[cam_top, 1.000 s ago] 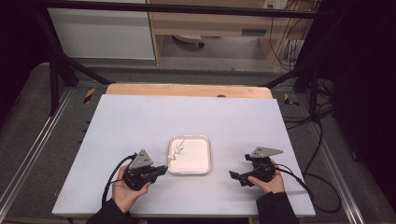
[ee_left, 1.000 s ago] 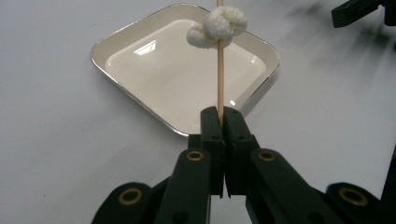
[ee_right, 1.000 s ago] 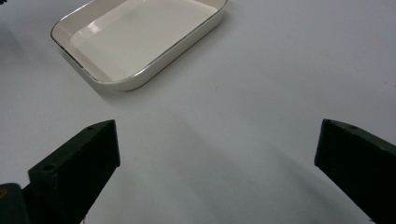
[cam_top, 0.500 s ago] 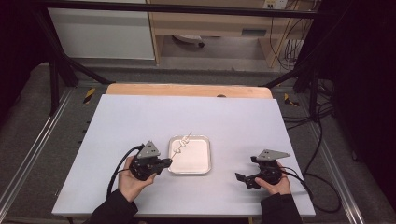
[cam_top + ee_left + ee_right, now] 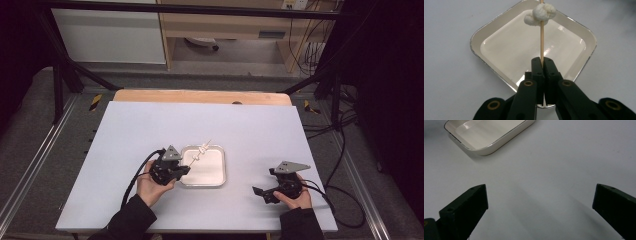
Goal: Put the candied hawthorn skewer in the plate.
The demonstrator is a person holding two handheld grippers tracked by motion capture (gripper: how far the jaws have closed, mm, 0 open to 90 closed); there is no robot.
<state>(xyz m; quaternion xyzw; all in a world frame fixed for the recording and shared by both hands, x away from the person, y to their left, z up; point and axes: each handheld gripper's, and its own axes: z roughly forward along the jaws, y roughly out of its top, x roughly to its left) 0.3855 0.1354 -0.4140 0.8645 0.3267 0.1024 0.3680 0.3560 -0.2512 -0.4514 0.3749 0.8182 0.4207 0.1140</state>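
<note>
Since a second ago our left gripper, clamped on the wooden skewer, has carried its white dumplings over the tray; right gripper gapes empty.

The high view looks forward and down over the whole table. Each gripper view sits low and close; all three views share the tray.

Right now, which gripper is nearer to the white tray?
Left. The left gripper is at the tray edge, holding a skewer over it. The right gripper is apart, open.
</note>
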